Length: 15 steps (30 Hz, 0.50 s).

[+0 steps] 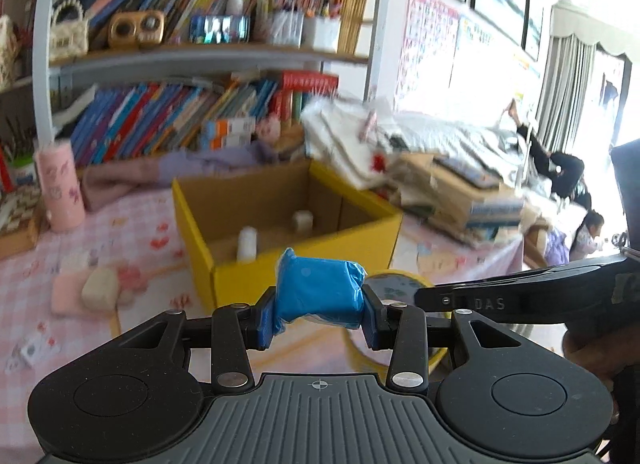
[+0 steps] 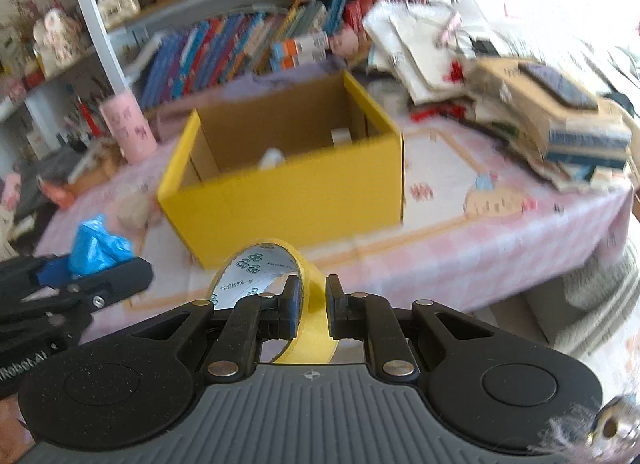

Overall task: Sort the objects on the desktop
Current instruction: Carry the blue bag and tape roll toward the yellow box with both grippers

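A bookshelf (image 1: pixel 208 56) fills the background, its shelves packed with leaning, colourful books (image 1: pixel 160 120). On an upper shelf sit a woven white handbag (image 1: pixel 68 30) and a golden-brown twin-dial gadget (image 1: pixel 138 28). A pink cylindrical holder (image 1: pixel 60 188) stands on the pink checked tablecloth (image 2: pixel 460 232). To the right, a messy pile of cardboard, papers and white bags (image 2: pixel 540 112) covers the worktop corner. Striped curtains (image 1: pixel 568 80) hang by the bright window.

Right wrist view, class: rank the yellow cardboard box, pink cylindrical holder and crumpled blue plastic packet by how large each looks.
1. Yellow cardboard box, clearly largest.
2. Pink cylindrical holder and crumpled blue plastic packet: similar; the packet sits nearer the camera and partly hidden, so unranked.
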Each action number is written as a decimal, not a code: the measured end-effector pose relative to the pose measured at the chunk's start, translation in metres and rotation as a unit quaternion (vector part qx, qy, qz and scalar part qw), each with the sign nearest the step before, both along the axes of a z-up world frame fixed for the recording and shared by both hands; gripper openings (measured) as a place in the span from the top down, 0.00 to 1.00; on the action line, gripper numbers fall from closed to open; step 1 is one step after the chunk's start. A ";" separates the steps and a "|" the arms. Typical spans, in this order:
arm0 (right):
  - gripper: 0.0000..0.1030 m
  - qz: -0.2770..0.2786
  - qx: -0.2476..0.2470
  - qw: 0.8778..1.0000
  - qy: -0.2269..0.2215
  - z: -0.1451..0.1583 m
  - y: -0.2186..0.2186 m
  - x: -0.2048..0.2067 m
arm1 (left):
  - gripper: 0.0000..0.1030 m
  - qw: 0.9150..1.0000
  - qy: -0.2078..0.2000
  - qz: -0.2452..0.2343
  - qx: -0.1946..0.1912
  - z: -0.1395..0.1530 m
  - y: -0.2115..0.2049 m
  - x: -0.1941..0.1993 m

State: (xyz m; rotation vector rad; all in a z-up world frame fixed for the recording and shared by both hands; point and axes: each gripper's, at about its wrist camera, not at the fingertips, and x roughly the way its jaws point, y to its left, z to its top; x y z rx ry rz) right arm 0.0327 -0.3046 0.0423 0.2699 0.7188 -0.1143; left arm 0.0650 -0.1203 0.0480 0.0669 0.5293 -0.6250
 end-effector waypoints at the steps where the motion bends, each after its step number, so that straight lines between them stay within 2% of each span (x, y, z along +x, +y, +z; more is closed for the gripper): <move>1: 0.88 0.004 0.001 1.000 -0.011 0.006 -0.003 0.004 | 0.61 1.000 -0.010 0.002 -0.003 0.005 -0.004 0.002; 8: 0.88 0.047 -0.017 0.995 -0.087 0.048 -0.022 0.042 | 0.61 0.998 -0.064 0.021 -0.020 0.031 -0.029 0.025; 12: 0.88 0.067 -0.030 0.991 -0.116 0.061 -0.034 0.069 | 0.61 0.997 -0.058 0.039 -0.044 0.037 -0.040 0.047; 15: 0.88 0.078 -0.031 0.989 -0.122 0.063 -0.045 0.089 | 0.61 0.996 -0.061 0.058 -0.041 0.038 -0.045 0.060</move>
